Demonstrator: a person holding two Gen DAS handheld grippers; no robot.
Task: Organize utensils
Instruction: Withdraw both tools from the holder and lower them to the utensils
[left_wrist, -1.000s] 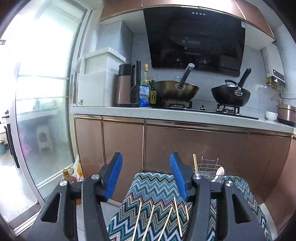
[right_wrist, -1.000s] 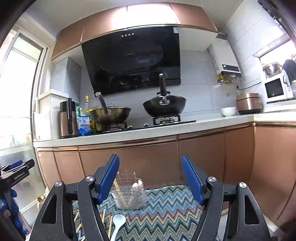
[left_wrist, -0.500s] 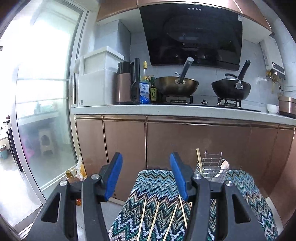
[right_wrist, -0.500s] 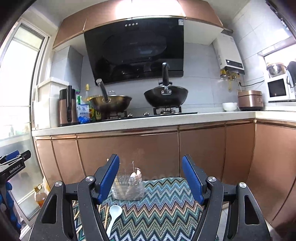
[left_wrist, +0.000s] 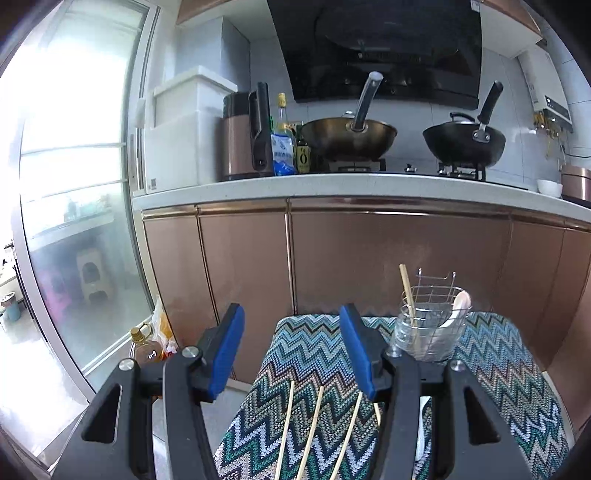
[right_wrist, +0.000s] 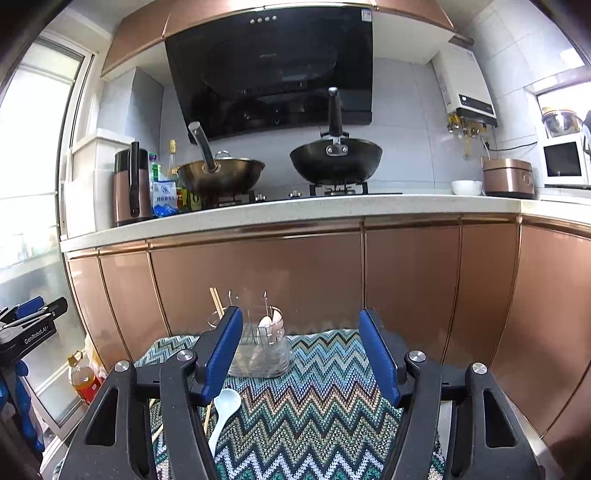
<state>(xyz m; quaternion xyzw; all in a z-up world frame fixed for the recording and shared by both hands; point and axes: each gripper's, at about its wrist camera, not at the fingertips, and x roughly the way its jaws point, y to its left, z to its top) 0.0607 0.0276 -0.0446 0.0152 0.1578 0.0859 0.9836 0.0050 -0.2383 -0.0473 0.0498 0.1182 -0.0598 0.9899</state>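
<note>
A wire utensil holder with glass cups stands at the far side of a zigzag-patterned cloth; it holds a chopstick and a white spoon. Several loose chopsticks lie on the cloth below my open, empty left gripper. In the right wrist view the holder sits ahead of my open, empty right gripper, and a white spoon lies on the cloth beside its left finger, with chopsticks partly hidden.
Copper cabinet fronts rise right behind the cloth. The counter above carries two woks, bottles and a kettle. An oil bottle stands on the floor at left by a glass door. My left gripper shows at the right view's left edge.
Both grippers have tilted downward, so the holder and cloth sit higher and larger in view. Nothing on the cloth has moved.
</note>
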